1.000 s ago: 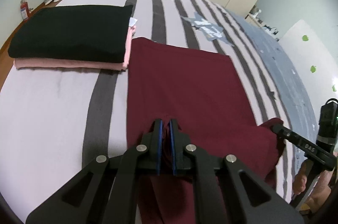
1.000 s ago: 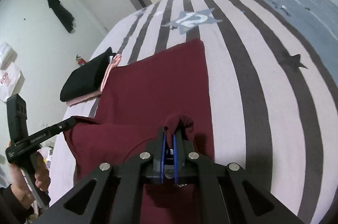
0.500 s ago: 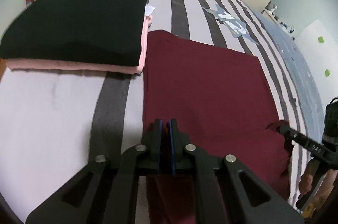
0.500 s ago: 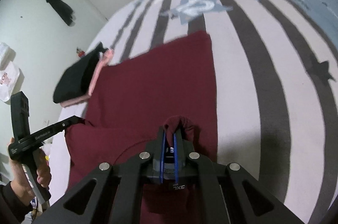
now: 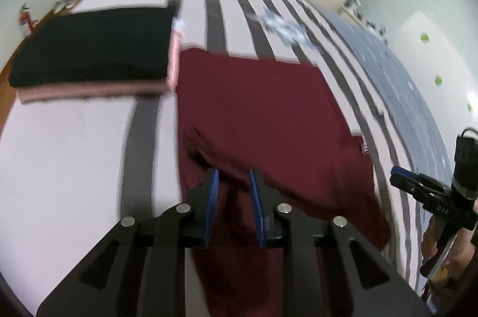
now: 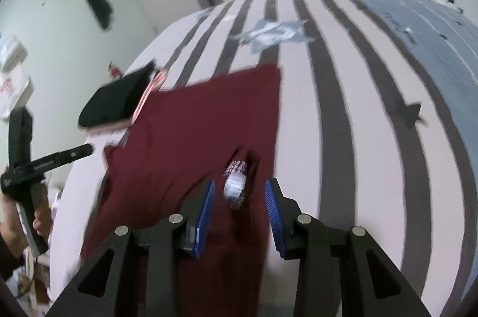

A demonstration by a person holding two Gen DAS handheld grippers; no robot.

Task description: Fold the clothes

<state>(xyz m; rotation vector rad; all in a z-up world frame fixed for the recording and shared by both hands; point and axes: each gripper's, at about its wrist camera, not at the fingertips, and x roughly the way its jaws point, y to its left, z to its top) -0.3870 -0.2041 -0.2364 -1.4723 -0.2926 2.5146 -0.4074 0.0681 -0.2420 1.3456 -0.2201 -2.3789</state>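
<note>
Garment: maroon shirt (image 5: 257, 108) lies on the striped bed (image 5: 74, 167), near its front edge, just right of the folded stack.
Left gripper (image 5: 233, 197): jaws have just been opening, narrow gap, cloth between but unpinched.
Right gripper (image 6: 239, 200): jaws have just been opening, wider, white label (image 6: 236, 182) between them.
Stack: black garment (image 5: 92, 45) atop pink one (image 5: 89, 90).
Risk: the released fold may land uneven or slide off the front edge.
Containers: none visible.

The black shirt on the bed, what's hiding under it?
A folded pink garment lies under the black shirt; only its edges peek out. The rest is covered.
</note>
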